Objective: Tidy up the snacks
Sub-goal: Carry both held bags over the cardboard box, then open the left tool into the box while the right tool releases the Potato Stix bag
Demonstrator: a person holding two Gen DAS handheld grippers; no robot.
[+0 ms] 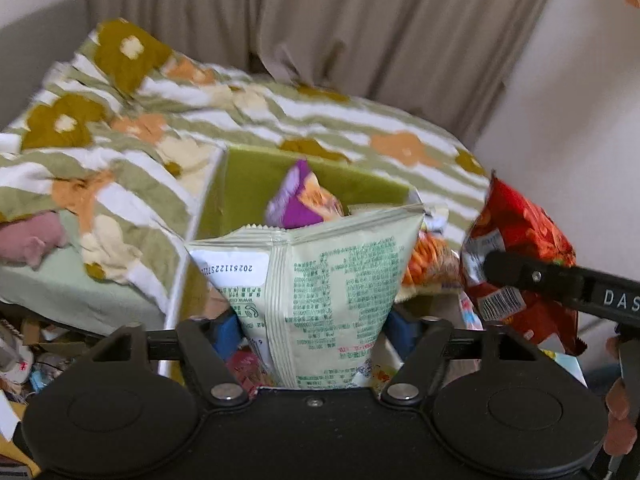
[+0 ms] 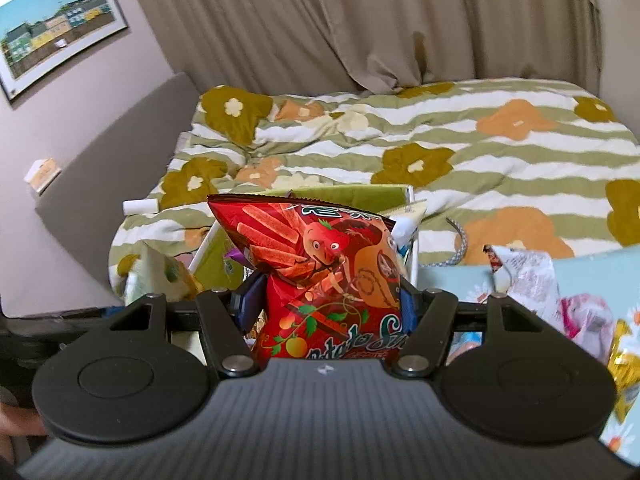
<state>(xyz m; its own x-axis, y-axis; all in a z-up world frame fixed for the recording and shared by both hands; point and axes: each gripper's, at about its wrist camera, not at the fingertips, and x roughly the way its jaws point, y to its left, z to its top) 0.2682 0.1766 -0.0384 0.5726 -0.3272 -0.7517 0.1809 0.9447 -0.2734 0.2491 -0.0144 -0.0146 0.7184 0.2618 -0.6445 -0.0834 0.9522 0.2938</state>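
Flowered striped quilt (image 2: 460,148) covers the bed; beige curtain (image 2: 380,20) behind; framed picture (image 2: 56,20) on wall; pink plush (image 1: 32,240) at bed's edge.

Left hand-held gripper (image 1: 312,332): pointing downward, jaws parted, not pressing the pale green bag (image 1: 320,280) between them.
Right hand-held gripper (image 2: 326,300): pointing downward, clamped on red bag (image 2: 320,264).

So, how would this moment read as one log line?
left gripper: pale green bag between jaws, near green box | right gripper: shut on red bag
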